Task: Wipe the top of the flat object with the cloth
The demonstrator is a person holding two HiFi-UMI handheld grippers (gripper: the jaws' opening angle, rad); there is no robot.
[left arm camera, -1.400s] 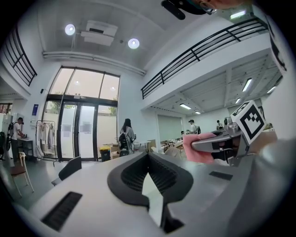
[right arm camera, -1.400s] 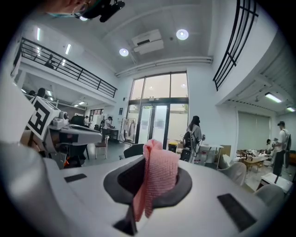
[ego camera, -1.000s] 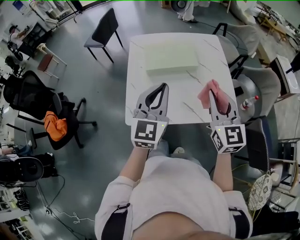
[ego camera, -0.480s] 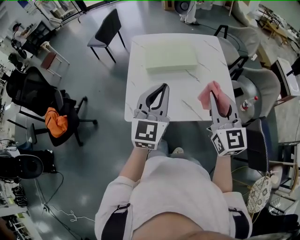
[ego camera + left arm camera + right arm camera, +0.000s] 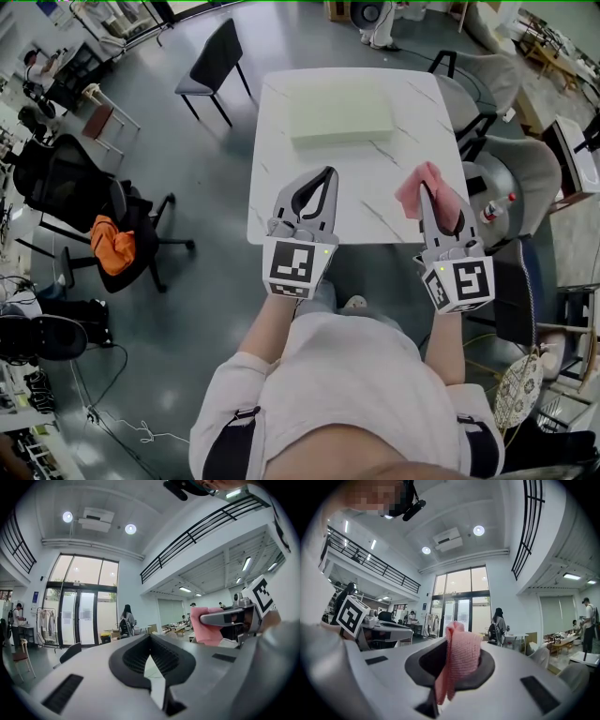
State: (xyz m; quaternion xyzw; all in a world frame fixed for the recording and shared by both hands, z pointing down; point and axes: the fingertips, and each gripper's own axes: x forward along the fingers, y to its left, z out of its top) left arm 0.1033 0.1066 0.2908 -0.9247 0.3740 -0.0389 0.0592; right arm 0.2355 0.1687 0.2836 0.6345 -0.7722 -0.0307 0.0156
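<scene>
Nothing has shifted since before: left gripper [image 5: 327, 173] closed, empty; right gripper [image 5: 423, 186] pinching the pink cloth [image 5: 410, 195] near the tabletop's [image 5: 375, 169] right edge. Pale green slab [image 5: 340, 111] lies lengthwise along the far edge.

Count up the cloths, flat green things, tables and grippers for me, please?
Pink cloth: 1
Flat green object: 1
White table: 1
Grippers: 2, the left gripper and the right gripper
Total: 5
</scene>
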